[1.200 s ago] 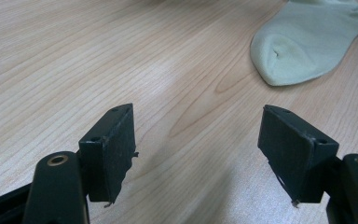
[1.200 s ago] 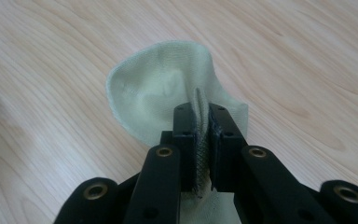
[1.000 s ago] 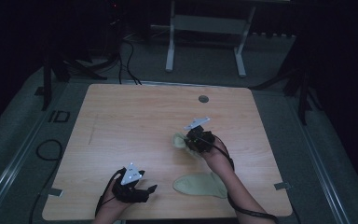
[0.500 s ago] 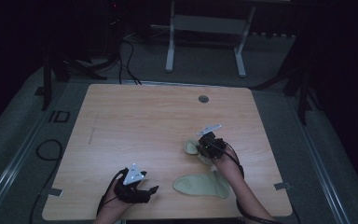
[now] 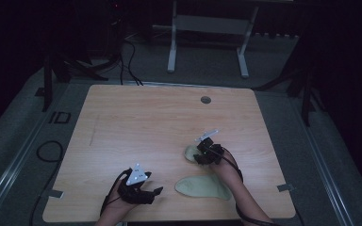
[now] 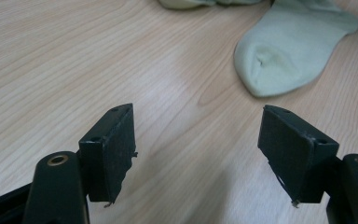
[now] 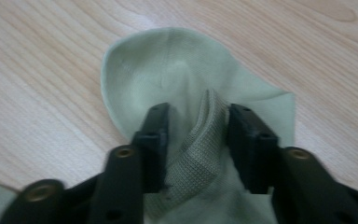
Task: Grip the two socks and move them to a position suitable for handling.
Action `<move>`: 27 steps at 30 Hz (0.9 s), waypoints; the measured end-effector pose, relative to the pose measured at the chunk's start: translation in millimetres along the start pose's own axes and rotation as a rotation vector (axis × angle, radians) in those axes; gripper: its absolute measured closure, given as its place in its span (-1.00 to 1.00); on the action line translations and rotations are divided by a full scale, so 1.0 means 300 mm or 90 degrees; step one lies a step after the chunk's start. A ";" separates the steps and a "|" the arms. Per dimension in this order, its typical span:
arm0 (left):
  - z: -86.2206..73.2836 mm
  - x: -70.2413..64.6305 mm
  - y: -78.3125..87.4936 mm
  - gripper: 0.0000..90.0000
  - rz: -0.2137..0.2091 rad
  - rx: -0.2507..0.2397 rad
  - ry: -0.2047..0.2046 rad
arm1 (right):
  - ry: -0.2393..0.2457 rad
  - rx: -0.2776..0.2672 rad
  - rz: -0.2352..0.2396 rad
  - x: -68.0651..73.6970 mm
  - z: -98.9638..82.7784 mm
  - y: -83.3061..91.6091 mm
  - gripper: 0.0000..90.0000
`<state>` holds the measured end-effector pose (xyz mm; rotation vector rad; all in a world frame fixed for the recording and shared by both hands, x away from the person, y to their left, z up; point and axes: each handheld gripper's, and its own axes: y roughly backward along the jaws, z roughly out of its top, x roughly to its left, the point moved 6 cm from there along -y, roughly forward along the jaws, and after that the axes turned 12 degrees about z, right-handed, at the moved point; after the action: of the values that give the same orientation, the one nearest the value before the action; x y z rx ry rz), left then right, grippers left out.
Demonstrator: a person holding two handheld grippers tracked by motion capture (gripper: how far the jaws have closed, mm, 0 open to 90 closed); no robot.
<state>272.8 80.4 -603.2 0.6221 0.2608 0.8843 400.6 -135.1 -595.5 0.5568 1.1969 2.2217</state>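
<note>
While the table holds two pale green socks, this is how things stand:

Table (image 5: 136,122): a light wood top. Both socks are in the half near the person, toward the right edge.

Right gripper (image 5: 202,154): its two black jaws pinch a raised fold of the small sock (image 7: 177,79). They are closed on the ribbed cloth, with the fold squeezed between them.

Small sock: it lies bunched up on the table, right of the middle. In the right gripper view its round end points away from the gripper. Its long line runs from the jaws out to that round end. How long it is cannot be told, as part is tucked under the gripper.

Flat sock (image 5: 202,187): it lies spread out near the front edge, just beside the person's right hand. Its long line runs left to right along that edge. In the left gripper view its round toe end points toward the left gripper.

Left gripper (image 5: 139,188): it sits low near the front edge, left of the flat sock. Its jaws are spread wide with nothing between them.

Step in hand (my guess): moving the small sock by its pinched fold, maybe to pair it with the flat one.

How to do it well: keep the pinch firm so the cloth does not slip. Lift a little so the sock does not drag and crumple. Line up its long line with the flat sock. Use the free gripper to hold the flat sock down.
</note>
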 end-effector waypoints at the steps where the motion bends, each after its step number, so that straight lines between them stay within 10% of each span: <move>1: 0.005 -0.001 -0.003 -0.40 0.001 -0.001 0.000 | -0.004 -0.001 -0.002 0.005 0.001 -0.002 0.18; 13: 0.184 -0.027 -0.082 -0.26 0.007 -0.021 -0.054 | 0.004 -0.013 0.013 0.038 0.009 0.028 -0.02; 21: 0.349 -0.014 -0.171 0.47 0.042 -0.056 -0.078 | 0.018 -0.041 0.018 0.054 -0.008 0.082 0.32; 27: 0.369 -0.027 -0.313 0.79 0.042 -0.004 -0.097 | 0.025 -0.018 0.042 0.073 -0.039 0.042 0.18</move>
<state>378.6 -14.3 -572.5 0.6919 0.1004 0.8955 373.7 -134.0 -588.7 0.5506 1.1802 2.3117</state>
